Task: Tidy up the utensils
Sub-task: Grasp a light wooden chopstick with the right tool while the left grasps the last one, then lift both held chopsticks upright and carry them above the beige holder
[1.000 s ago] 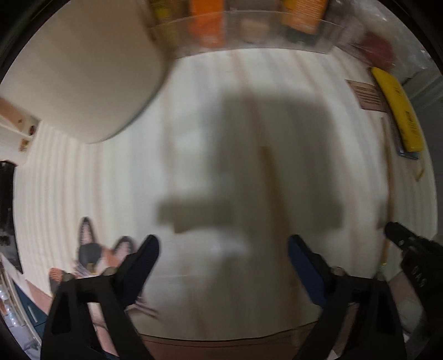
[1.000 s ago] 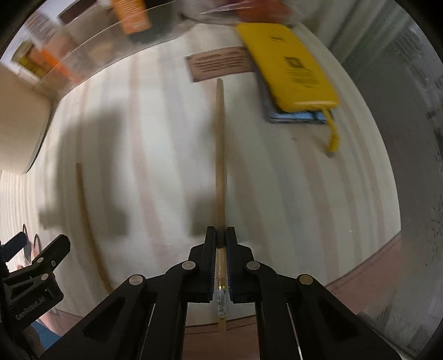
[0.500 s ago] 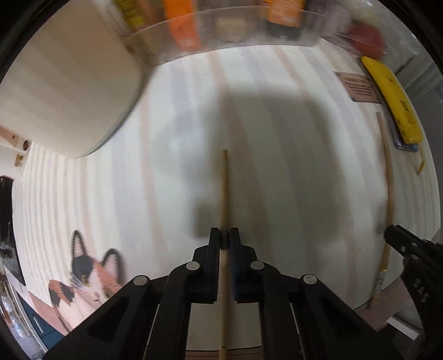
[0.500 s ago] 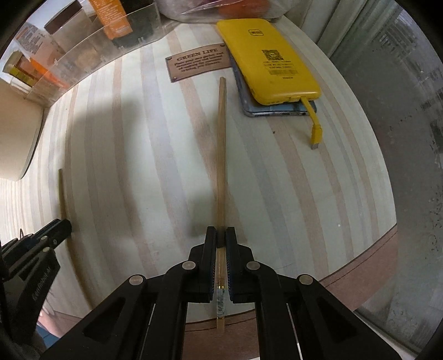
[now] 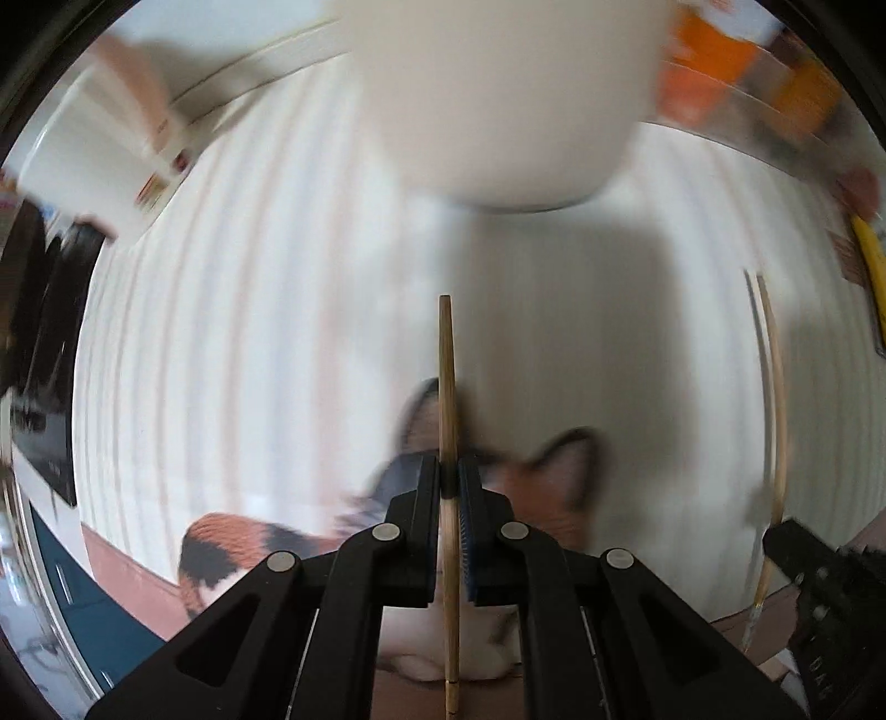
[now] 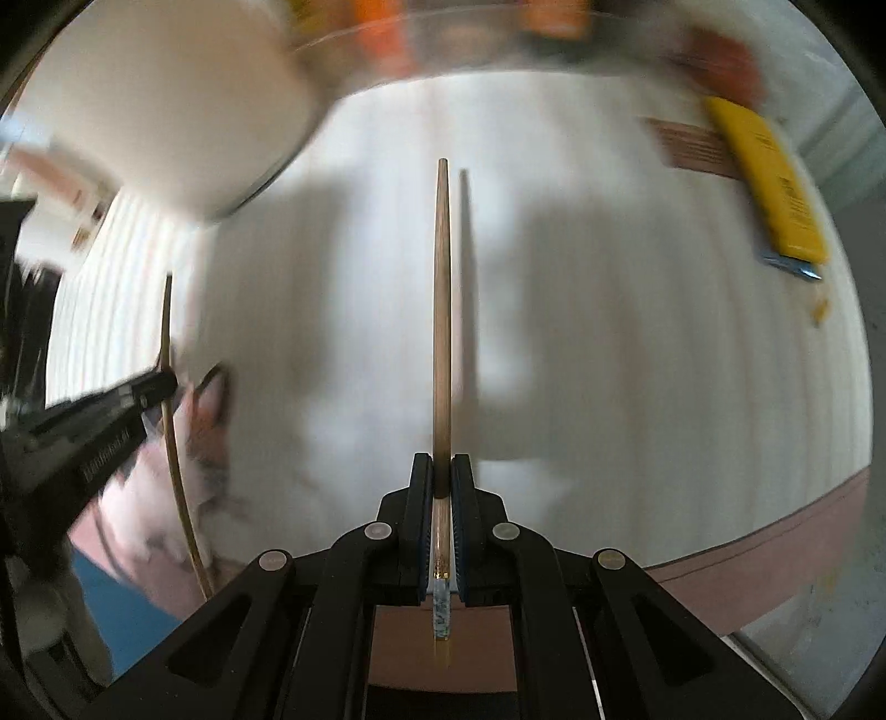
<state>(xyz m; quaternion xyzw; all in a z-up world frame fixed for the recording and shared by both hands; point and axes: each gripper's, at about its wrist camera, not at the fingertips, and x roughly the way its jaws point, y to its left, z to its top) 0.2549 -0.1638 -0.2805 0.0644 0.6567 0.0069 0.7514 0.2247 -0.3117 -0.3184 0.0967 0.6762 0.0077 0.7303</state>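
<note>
My left gripper (image 5: 449, 479) is shut on a wooden chopstick (image 5: 446, 387), held above the striped table, its tip pointing at a large cream round container (image 5: 498, 94) just ahead. My right gripper (image 6: 441, 476) is shut on a second wooden chopstick (image 6: 441, 310) with a blue patterned end, lifted off the table, its shadow beside it. The cream container shows at the upper left in the right wrist view (image 6: 155, 105). Each gripper sees the other with its chopstick: right one (image 5: 775, 399), left one (image 6: 171, 387).
A cat-print mat (image 5: 554, 476) lies under the left gripper. A clear bin with orange packets (image 6: 443, 33) stands at the back. A yellow phone (image 6: 775, 183) and a brown label plate (image 6: 692, 144) lie at the right. The table's front edge (image 6: 775, 531) is near.
Both grippers have lifted their chopsticks off the table and swung left, toward the cream container. The left gripper, open a second ago, closed on its chopstick.
</note>
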